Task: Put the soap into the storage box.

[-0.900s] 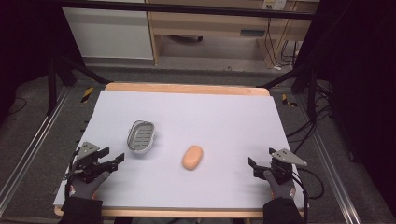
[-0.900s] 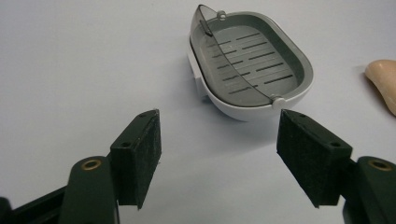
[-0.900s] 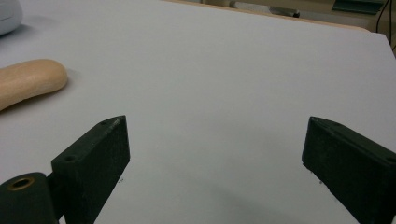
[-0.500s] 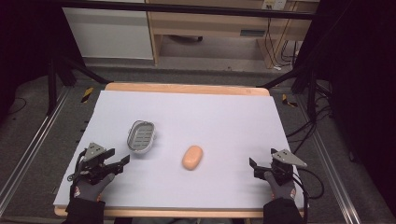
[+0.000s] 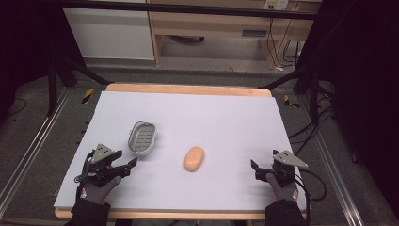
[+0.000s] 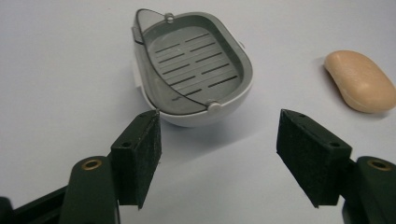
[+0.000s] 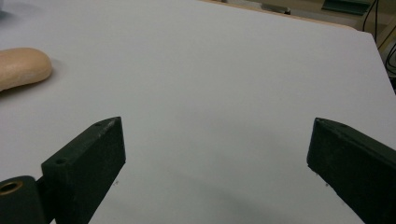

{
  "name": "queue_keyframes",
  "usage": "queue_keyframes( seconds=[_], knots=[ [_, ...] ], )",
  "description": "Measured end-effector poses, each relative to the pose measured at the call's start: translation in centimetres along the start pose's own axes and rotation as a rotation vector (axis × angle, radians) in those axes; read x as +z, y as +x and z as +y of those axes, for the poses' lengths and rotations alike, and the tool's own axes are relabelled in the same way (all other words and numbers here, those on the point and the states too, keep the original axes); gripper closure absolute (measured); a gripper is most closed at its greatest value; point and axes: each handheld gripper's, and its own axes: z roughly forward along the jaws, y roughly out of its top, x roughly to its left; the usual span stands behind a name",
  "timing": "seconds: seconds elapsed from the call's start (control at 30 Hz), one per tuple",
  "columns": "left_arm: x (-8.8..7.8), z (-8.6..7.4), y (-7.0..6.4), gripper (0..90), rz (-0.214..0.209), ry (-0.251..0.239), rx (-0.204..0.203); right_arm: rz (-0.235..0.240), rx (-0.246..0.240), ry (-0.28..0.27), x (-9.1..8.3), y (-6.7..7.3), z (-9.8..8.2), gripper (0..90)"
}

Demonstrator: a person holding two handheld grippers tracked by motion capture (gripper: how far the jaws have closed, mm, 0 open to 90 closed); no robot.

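1. The dish [image 6: 194, 77] sits on the left half of the bench [image 5: 226, 113], upright, its slotted grey tray bare. We see nothing lying in it.
2. The soap [image 5: 194, 158] lies flat on the bench to the right of the dish, near it but clearly apart, and nothing touches it.
3. Our left tongs [image 6: 219, 154] are spread wide and grasp nothing; they point at the near end of the dish, just short of it, with the soap off to their right.
4. Our right tongs [image 7: 217, 163] are likewise spread wide and empty, low over bare bench at the right, well apart from the soap, which shows at the left edge of the right gripper view.
5. We judge the work barely begun: if the soap is meant for the dish, it is not yet picked up, and the dish is not yet held.
6. What is left, as we read it: close on the dish or steady it, lift the soap, set it in the tray.
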Motion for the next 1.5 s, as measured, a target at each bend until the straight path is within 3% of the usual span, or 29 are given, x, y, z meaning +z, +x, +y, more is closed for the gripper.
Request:
queue_keyframes(
  seconds=[0.7,1.5],
  knots=[
    [1.3,0.7,-4.0,27.8,-0.063,0.027,0.068,0.015,-0.004,0.004,0.2,0.2,0.1,4.1],
    [2.1,3.4,-5.4,28.5,-0.105,0.013,0.085,-0.003,0.013,-0.001,0.0,0.1,0.3,3.9]
  ],
)
